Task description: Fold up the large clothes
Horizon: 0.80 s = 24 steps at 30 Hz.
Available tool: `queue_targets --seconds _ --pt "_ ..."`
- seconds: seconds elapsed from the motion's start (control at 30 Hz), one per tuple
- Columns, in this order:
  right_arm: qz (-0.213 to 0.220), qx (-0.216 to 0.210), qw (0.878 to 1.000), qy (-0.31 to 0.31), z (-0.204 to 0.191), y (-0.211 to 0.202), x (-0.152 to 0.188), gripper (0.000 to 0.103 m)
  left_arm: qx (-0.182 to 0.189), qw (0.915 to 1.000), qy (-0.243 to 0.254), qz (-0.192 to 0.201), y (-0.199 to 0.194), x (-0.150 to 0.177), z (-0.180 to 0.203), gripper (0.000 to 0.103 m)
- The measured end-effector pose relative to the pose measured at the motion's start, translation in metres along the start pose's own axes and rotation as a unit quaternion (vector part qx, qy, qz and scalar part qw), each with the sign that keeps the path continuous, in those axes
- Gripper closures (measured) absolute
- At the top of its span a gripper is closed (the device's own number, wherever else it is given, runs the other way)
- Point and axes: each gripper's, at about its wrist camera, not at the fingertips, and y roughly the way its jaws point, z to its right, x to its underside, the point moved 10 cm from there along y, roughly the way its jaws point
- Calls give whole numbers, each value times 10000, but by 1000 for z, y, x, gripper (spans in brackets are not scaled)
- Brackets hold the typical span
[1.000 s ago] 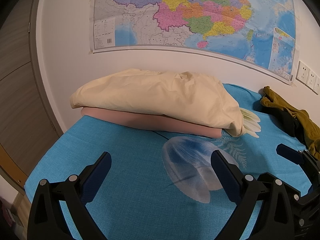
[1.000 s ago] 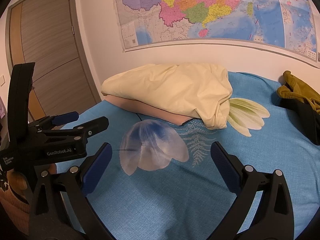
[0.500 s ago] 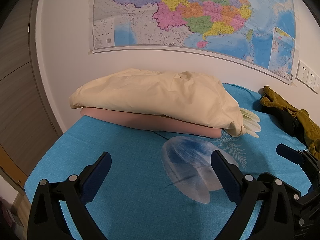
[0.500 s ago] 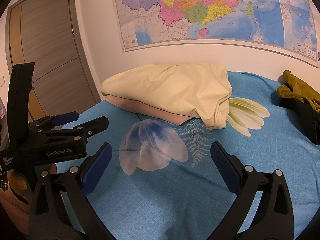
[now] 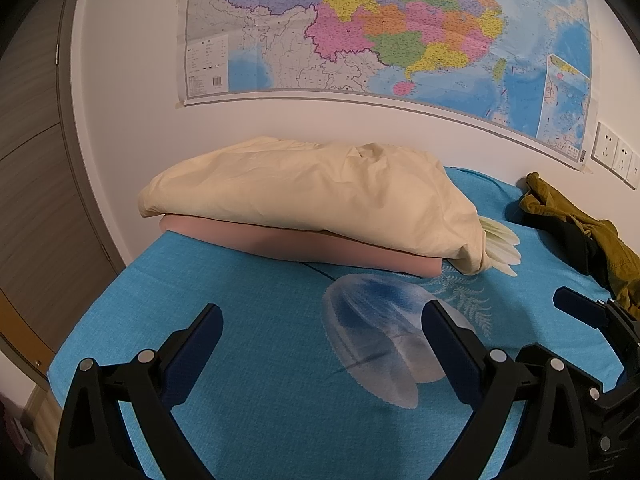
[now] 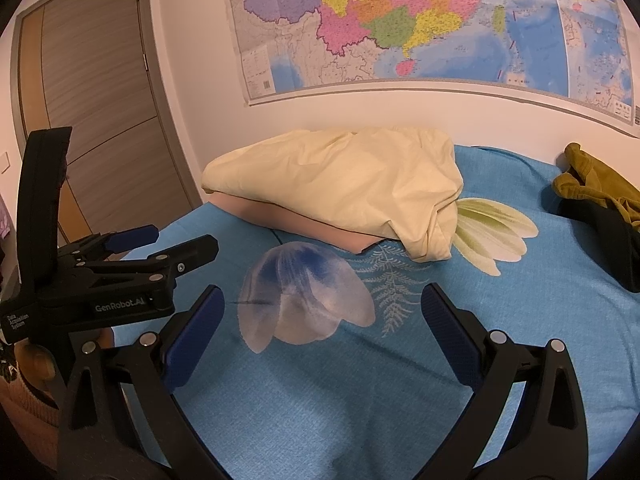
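Left wrist view shows the left gripper (image 5: 322, 344) with its jaws spread wide and holding nothing, above the bed with the blue flower-printed sheet (image 5: 248, 380). In the right wrist view the right gripper (image 6: 320, 328) is the same: jaws wide apart, nothing between them, and the left gripper appears at about 9 o'clock. The task's thing seems to be the crumpled olive-green garment with a black piece (image 6: 600, 208), which lies in a heap at about 3 o'clock, close to the wall and well apart from both grippers. At 12 o'clock a cream-yellow folded cloth bundle (image 5: 304, 196) rests on a flat pink folded cloth (image 5: 312, 250); whether these are finished work or only bedding I cannot tell. In my judgement the folding of the olive garment is not yet begun: it must be taken, spread flat on the free sheet, and folded.
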Motion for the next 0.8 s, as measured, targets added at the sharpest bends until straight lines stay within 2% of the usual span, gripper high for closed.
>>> queue_targets --seconds 0.63,0.8 --pt "-17 -13 10000 13 0 0 1 6 7 10000 -26 -35 2 3 1 7" --pt "-3 15 10000 41 3 -1 1 6 39 9999 114 62 2 3 7 7"
